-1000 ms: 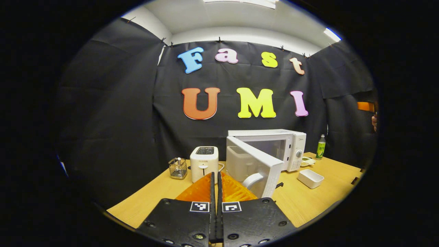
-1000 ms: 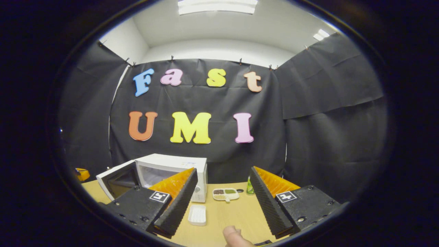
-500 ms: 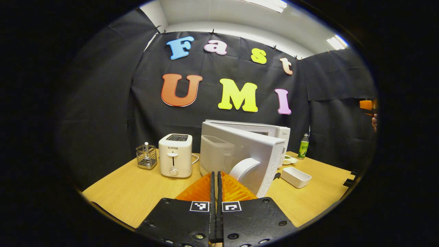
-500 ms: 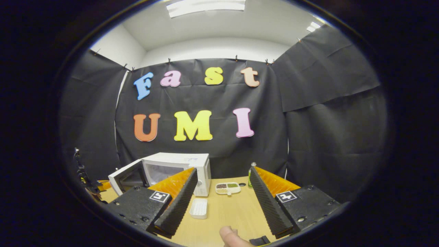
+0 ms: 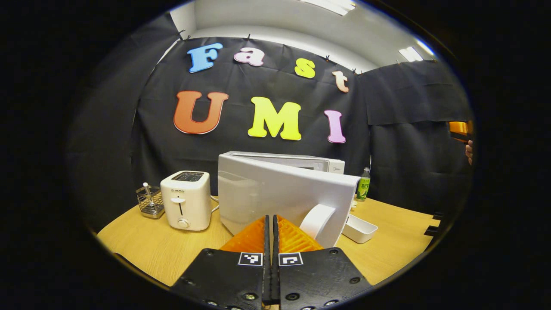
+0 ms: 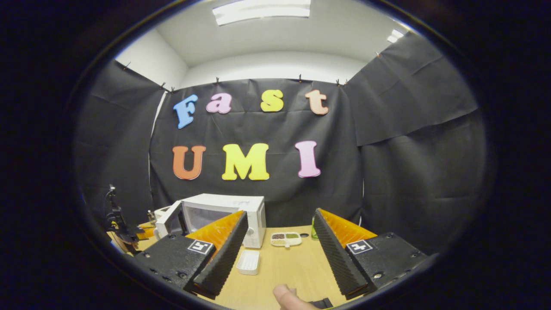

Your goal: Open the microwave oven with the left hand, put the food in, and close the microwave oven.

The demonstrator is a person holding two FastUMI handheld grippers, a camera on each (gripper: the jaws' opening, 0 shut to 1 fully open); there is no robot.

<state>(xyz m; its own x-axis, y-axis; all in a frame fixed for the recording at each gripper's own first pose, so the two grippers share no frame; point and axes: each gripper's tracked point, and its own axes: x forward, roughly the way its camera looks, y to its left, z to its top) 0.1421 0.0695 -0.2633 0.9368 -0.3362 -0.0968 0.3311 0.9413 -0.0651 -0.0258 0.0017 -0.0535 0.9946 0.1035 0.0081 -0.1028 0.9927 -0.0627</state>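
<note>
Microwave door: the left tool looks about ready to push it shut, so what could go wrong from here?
The shut left tool sits beside the curved handle and could slip off the microwave door. The white tray lies on the table near the door's free edge. I cannot tell whether food is inside the microwave.

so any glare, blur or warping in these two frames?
Left gripper view: sharp, soft sheen on the microwave door, strong fisheye bend at the table edge. Right gripper view: ceiling light blown out, thumb soft at the bottom.
</note>
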